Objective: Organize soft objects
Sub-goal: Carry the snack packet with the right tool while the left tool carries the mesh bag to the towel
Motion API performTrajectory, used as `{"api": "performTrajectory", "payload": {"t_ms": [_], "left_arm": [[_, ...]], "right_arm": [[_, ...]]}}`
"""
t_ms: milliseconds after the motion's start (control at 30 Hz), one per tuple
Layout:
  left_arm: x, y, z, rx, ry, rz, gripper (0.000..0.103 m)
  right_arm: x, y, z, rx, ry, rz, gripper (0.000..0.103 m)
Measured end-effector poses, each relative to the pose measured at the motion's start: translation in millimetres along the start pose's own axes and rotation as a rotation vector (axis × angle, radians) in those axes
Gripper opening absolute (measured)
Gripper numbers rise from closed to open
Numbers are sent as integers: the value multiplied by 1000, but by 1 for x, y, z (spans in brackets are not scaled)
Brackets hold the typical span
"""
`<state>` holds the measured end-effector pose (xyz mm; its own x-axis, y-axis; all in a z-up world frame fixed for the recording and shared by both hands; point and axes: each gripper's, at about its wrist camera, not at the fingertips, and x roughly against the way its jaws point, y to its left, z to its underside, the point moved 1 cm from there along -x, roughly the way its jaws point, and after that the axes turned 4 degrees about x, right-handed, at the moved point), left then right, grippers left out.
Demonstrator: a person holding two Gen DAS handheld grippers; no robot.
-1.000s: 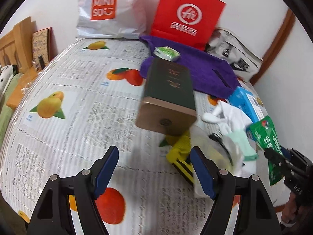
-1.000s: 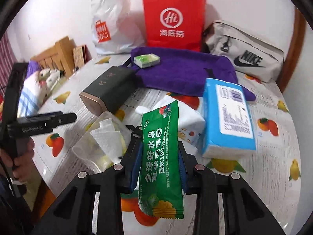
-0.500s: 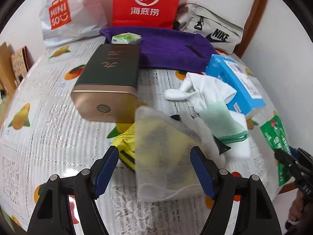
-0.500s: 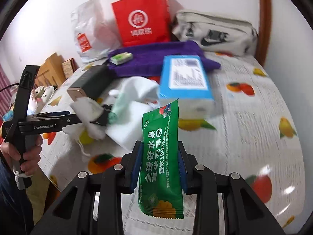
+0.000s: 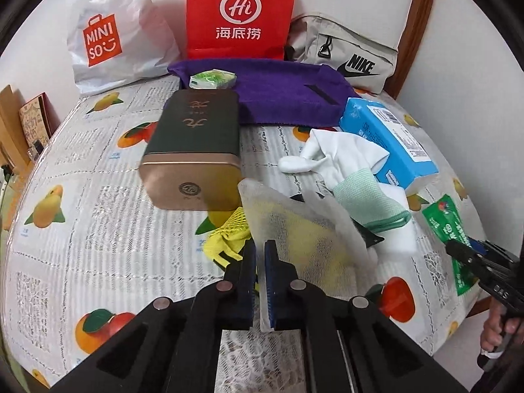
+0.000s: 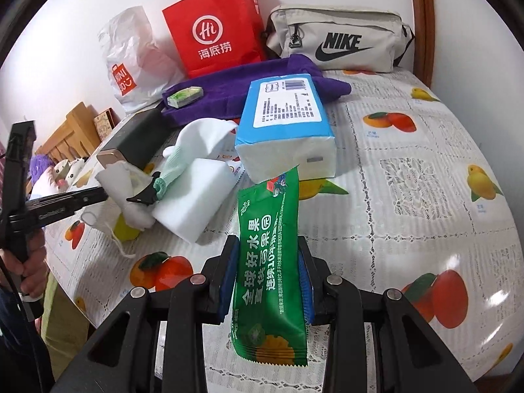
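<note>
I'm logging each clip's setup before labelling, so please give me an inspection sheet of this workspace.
Surface: table under a fruit-print lace cloth.
Job's things: white mesh pouch, white glove, sponge block, purple towel.
Clutter: blue tissue pack, dark tin, red paper bag, Miniso bag, Nike pouch.
Grippers: left gripper shut on the pouch; right gripper shut on a green snack packet.
Cables: nothing seen.
Surroundings: white wall, wooden furniture at left.
</note>
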<state>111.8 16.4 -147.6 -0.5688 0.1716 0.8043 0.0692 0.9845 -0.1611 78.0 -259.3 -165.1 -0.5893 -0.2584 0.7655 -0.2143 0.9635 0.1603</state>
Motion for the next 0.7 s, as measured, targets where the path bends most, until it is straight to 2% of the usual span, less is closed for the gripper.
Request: {"api": "performTrajectory", "payload": {"t_ms": [167,433,700], "left_arm": [[12,11,1,23,-23,-12,6],[34,22,0,44,-76,11,4],[10,18,17,31,2,-2,6]], "right_arm": [[-1,-4,0,-24,-1,7,33],[5,-6,-1,-52,-10,25,30],[1,2,4,-21,14,28,30]]}}
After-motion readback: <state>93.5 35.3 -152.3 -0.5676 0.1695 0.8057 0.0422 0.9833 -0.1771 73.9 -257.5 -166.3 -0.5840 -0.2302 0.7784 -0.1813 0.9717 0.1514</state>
